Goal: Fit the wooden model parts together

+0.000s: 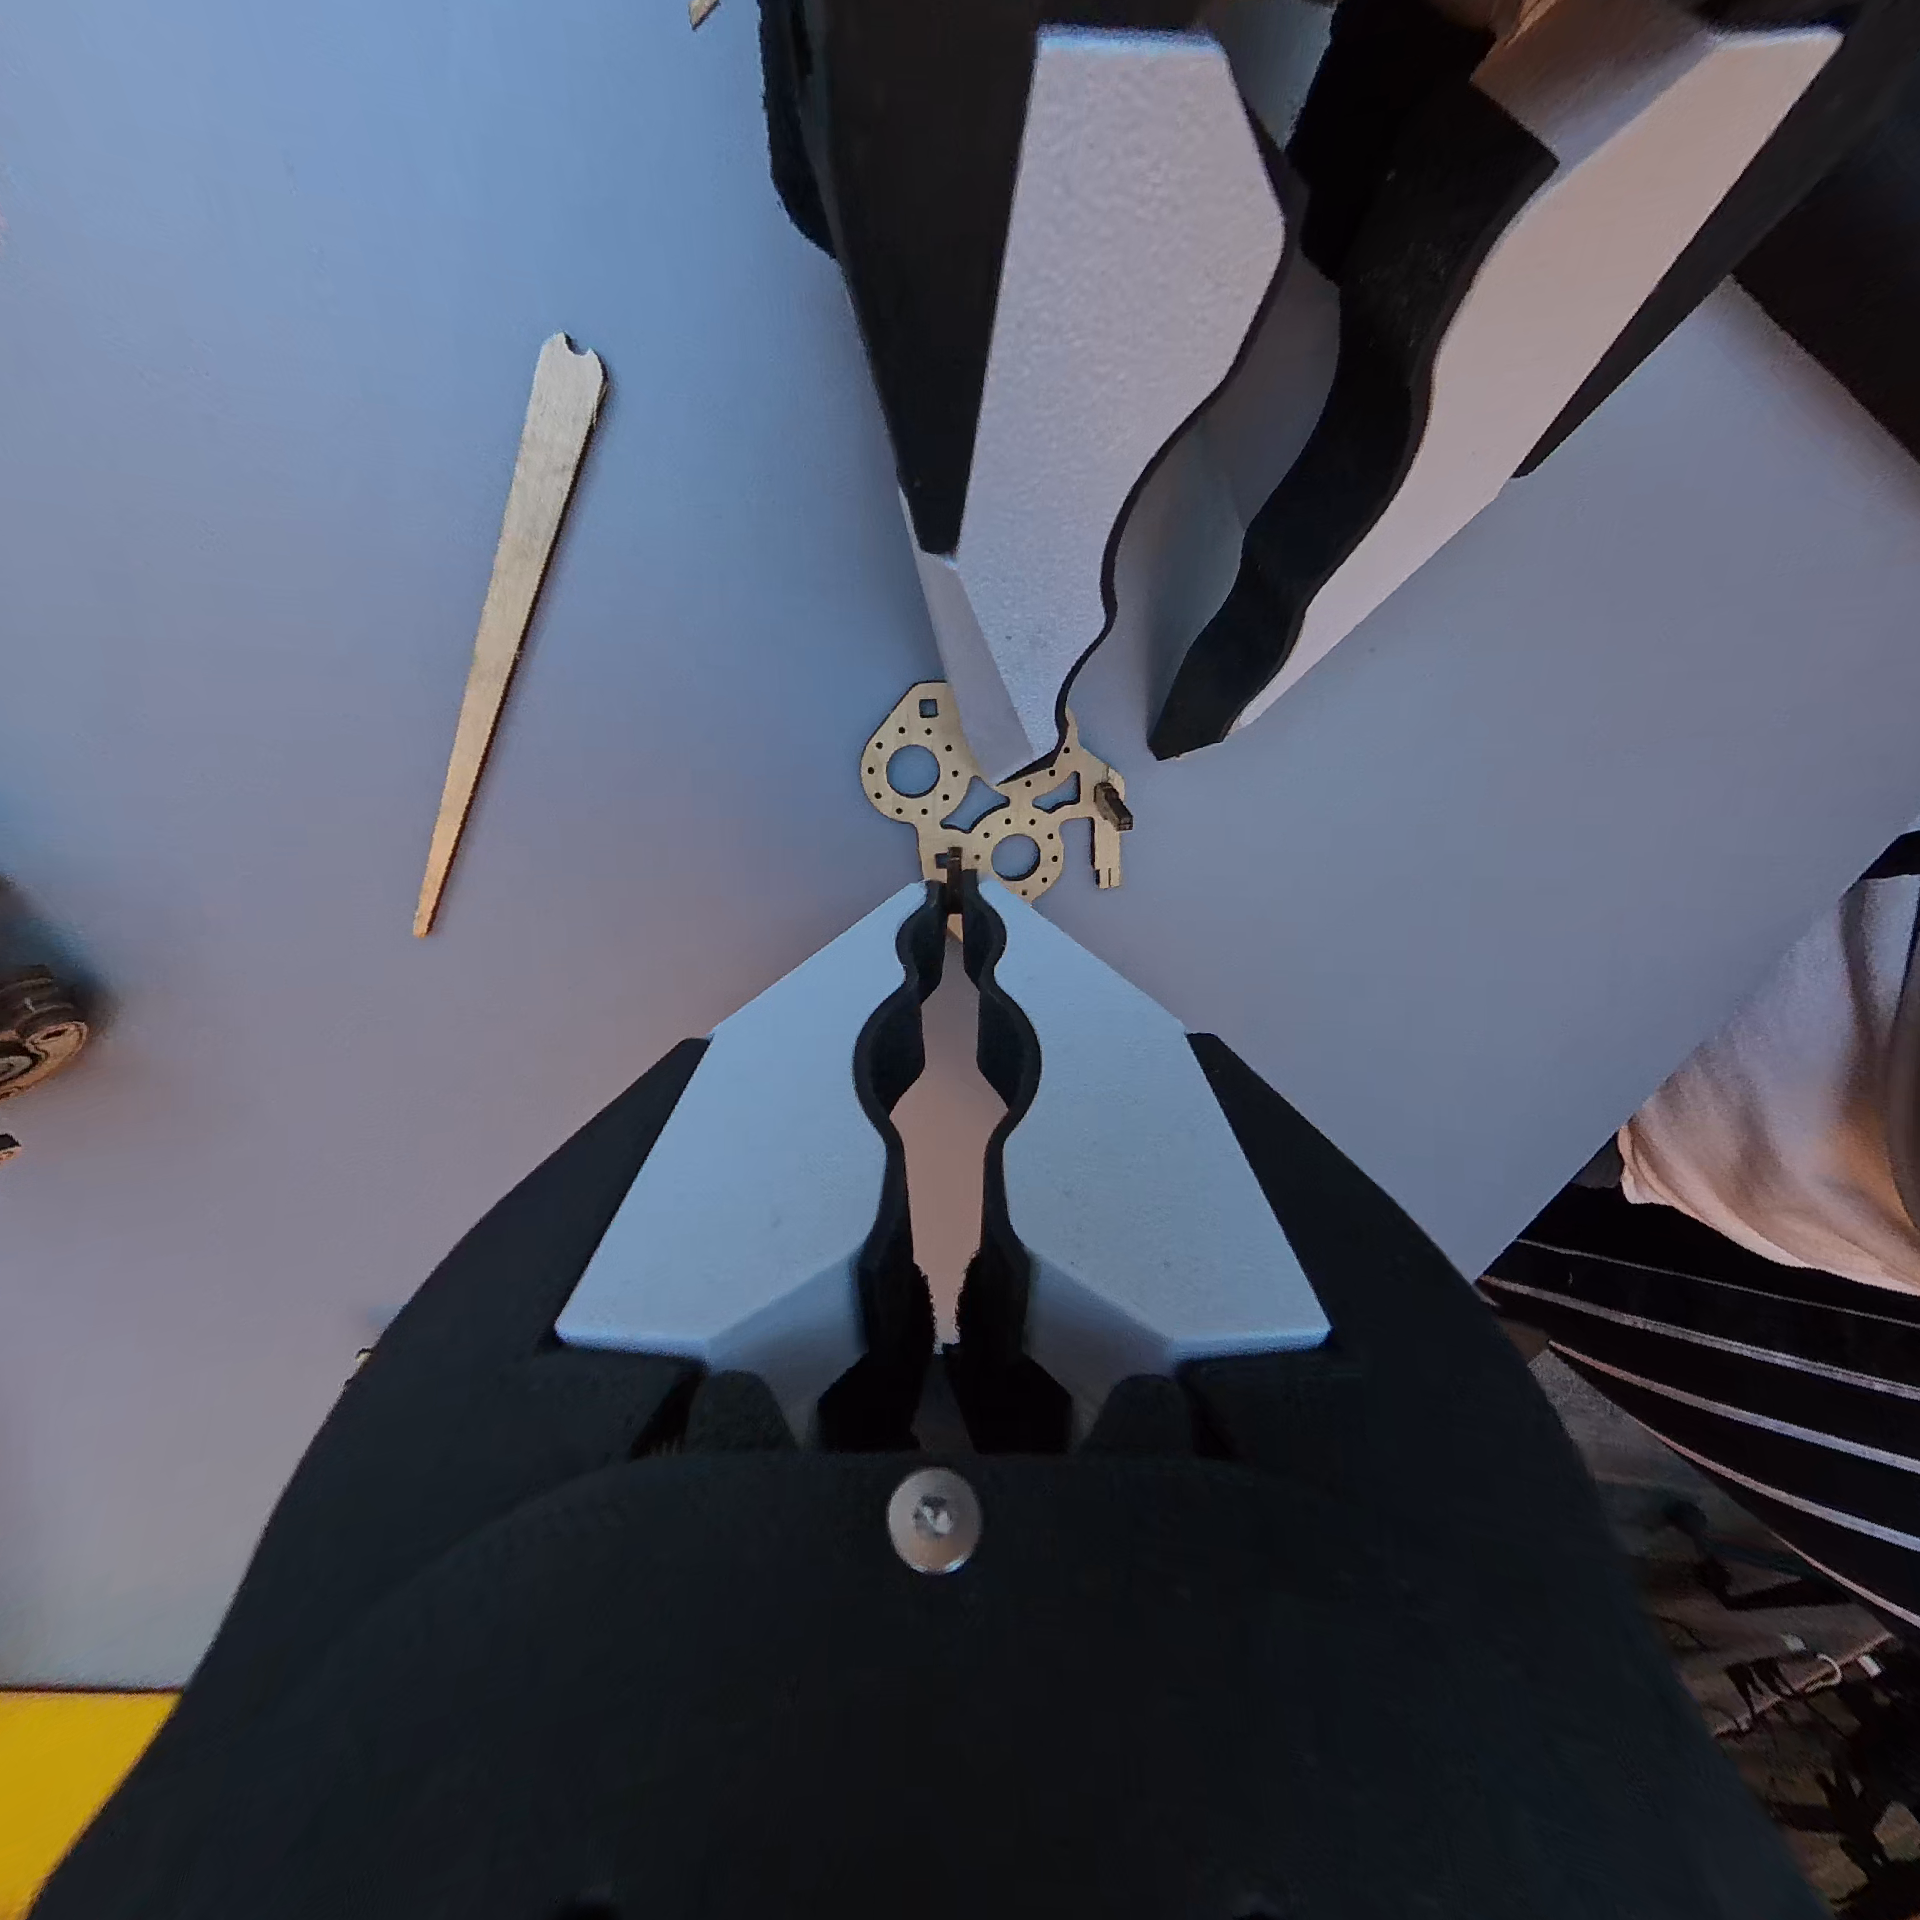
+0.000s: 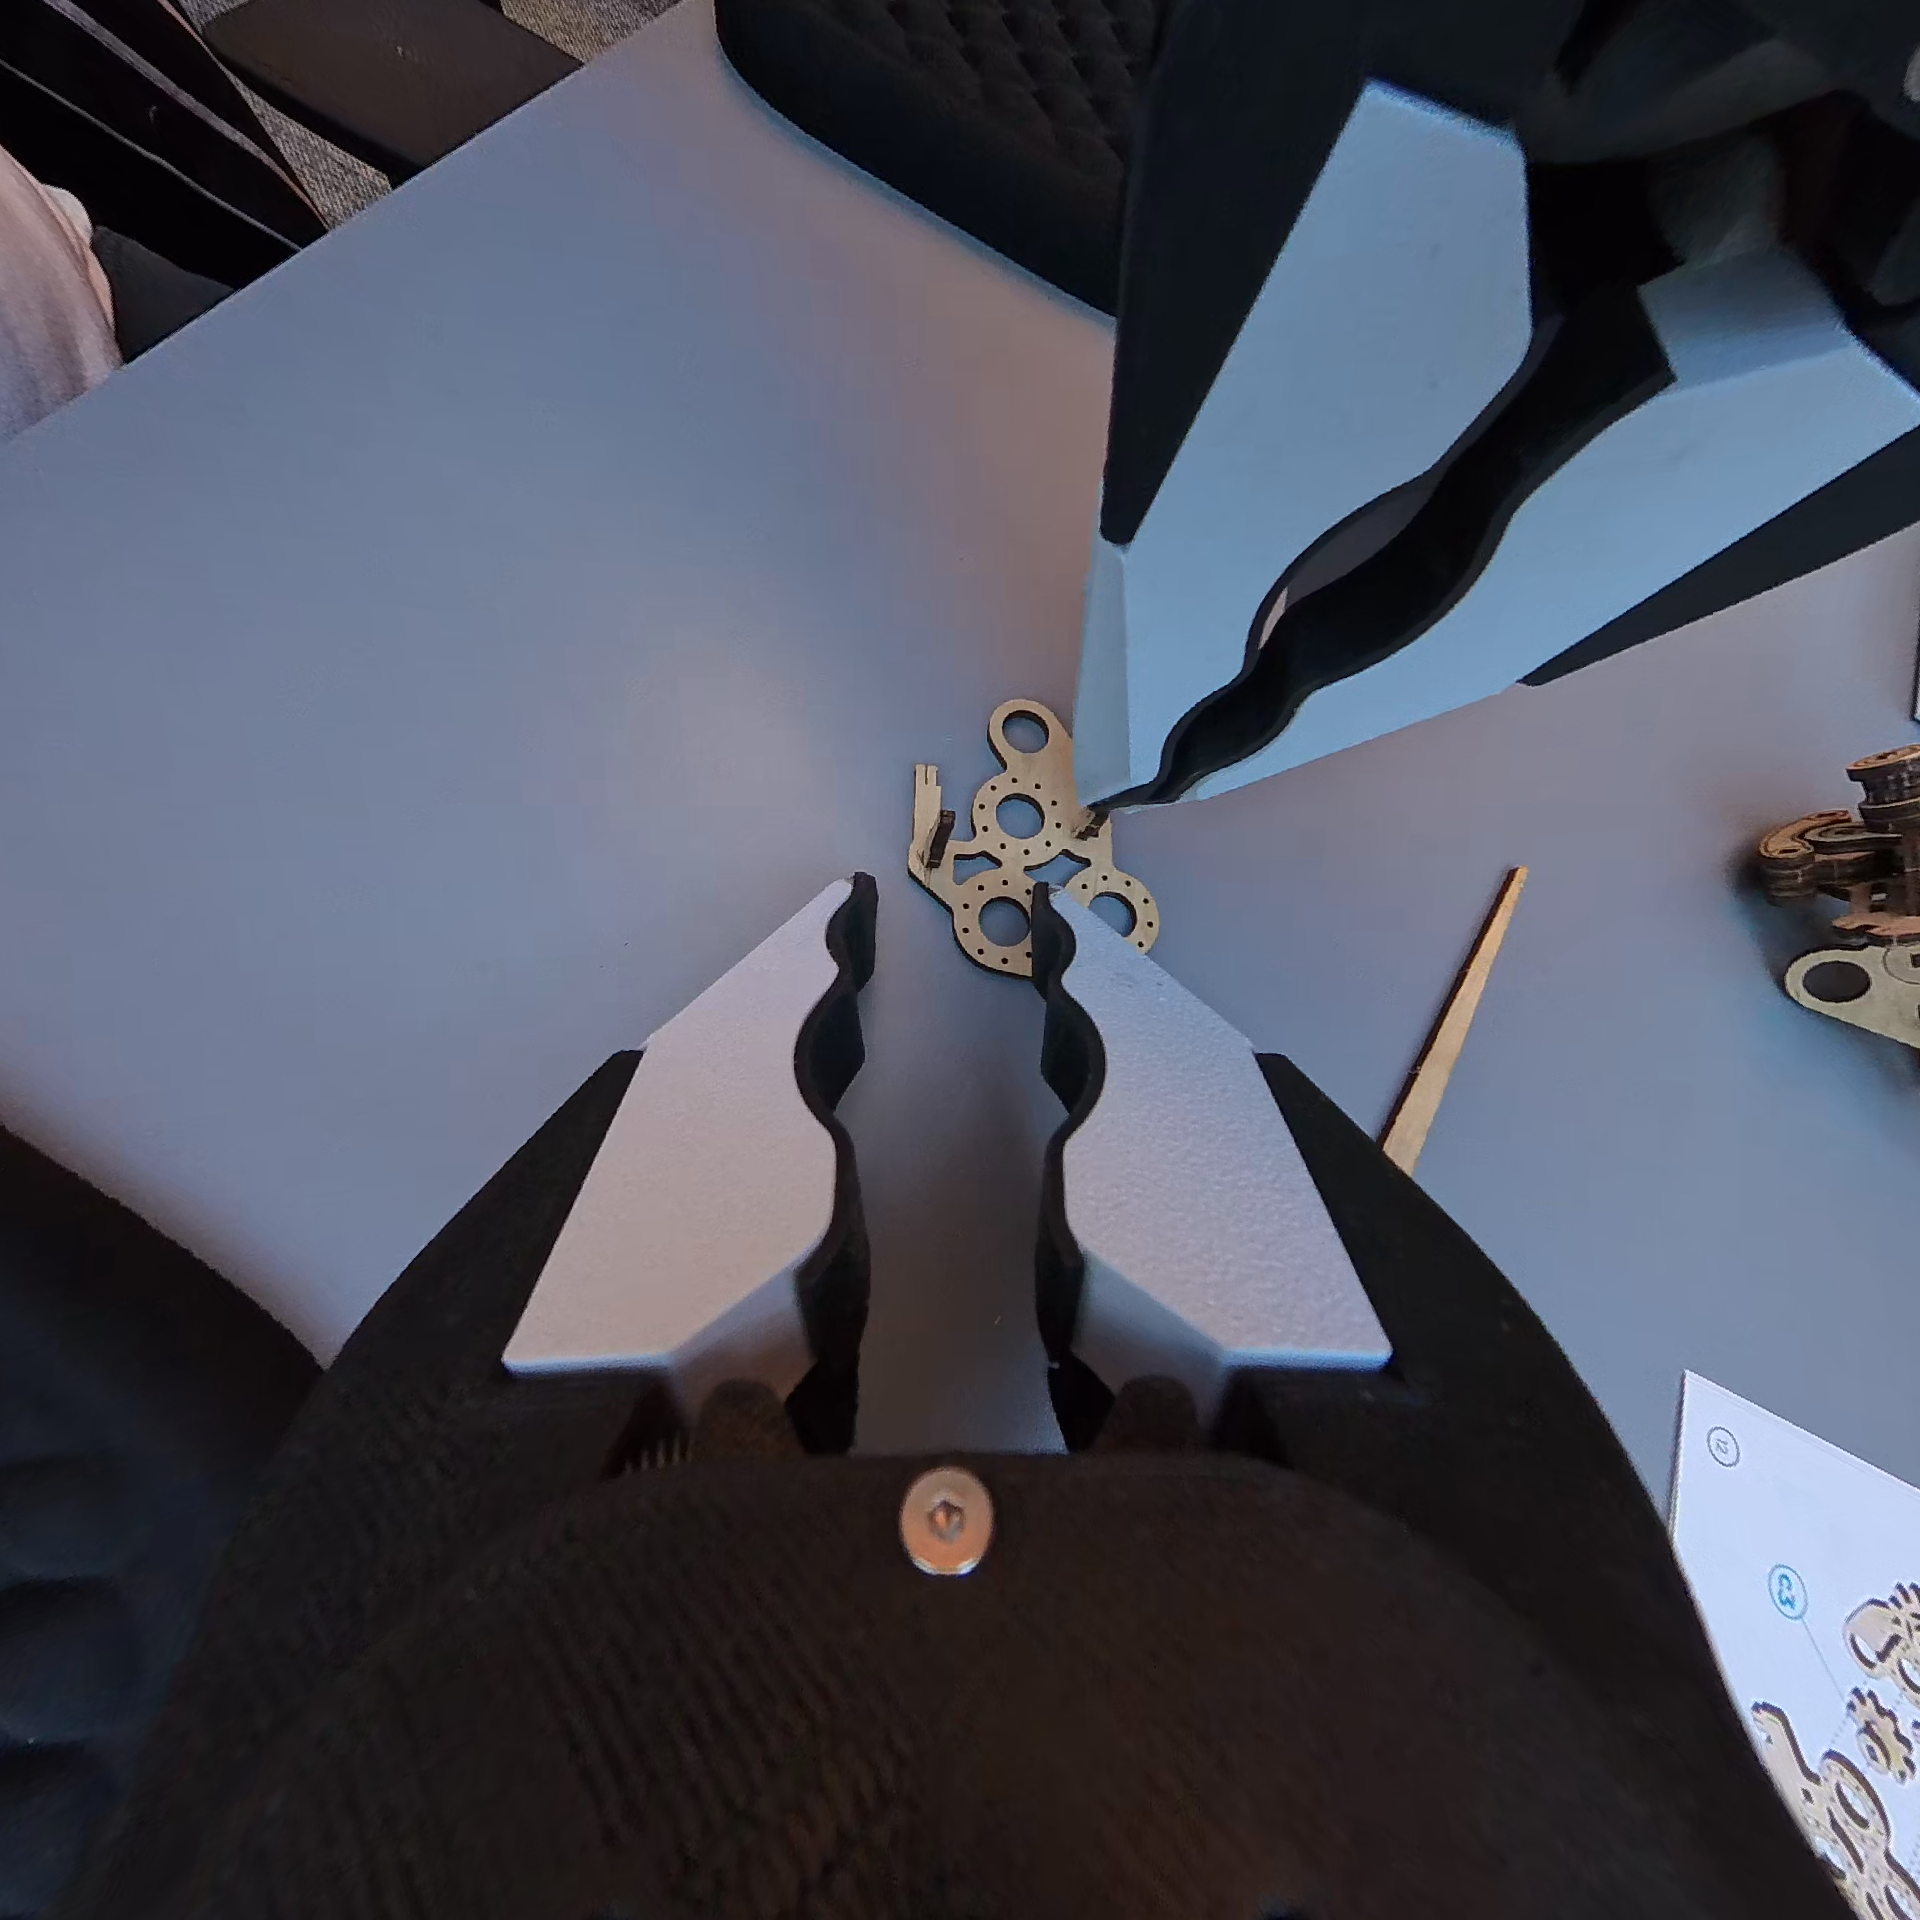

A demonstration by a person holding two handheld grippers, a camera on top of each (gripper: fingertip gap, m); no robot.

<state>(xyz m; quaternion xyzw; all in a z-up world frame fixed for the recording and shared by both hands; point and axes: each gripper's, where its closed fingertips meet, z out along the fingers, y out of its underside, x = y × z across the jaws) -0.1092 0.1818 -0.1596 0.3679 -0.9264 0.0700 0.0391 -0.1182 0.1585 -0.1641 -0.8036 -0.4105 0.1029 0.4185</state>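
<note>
My left tool is nearly closed, tips pinching a small dark tab at the near edge of the perforated wooden plate. The plate lies flat on the grey counter, not far from the counter edge that runs next to the striped fabric. My right tool is parted, nothing between the fingers; its right fingertip overlaps one round lobe of the plate, the left one is clear of it on bare counter. Can't tell whether that right tip presses on the wood or just hangs over it. A second small dark tab sticks up from the plate on the side with the forked prong. A long tapered wooden sliver lies apart from the plate, further in from that edge. A part-built wooden assembly sits beyond the sliver, well apart. A printed instruction sheet lies near my right tool's body.
</note>
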